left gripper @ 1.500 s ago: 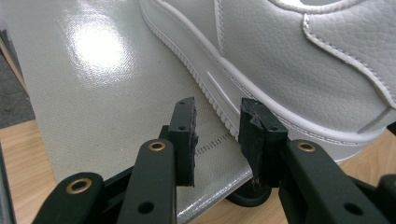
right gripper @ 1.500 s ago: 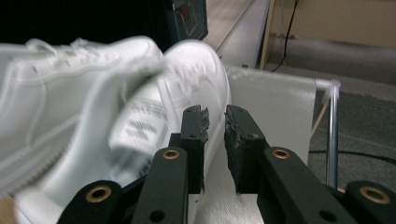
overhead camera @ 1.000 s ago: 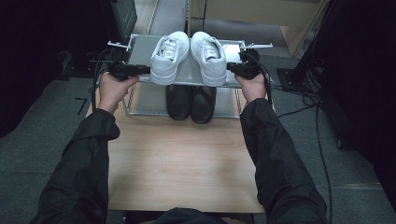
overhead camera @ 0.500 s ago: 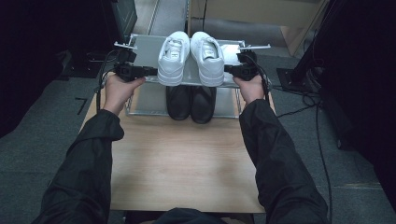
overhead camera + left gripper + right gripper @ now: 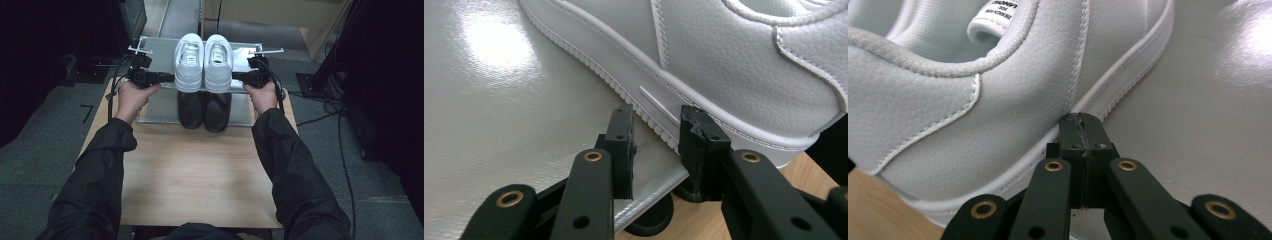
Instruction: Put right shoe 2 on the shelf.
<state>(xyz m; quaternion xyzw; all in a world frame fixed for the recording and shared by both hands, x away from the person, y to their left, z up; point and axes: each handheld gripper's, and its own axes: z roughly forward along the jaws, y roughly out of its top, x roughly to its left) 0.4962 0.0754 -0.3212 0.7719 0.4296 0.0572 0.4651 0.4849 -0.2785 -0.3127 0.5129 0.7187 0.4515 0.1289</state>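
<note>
White shoes point(image 5: 203, 62) at the shelf's point(image 5: 160, 55) front edge are best squared gently by the half-open left gripper point(image 5: 655, 145), just widened, and the closed right gripper point(image 5: 1081, 130), nothing being gripped.

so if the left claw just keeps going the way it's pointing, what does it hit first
Most likely the side of the left white sneaker: the left claw, jaws apart, points at its ribbed sole edge, seemingly just short of touching it.

Grey carpet floor point(image 5: 45, 145) surrounds a wooden table point(image 5: 195, 180); dark surroundings.
</note>
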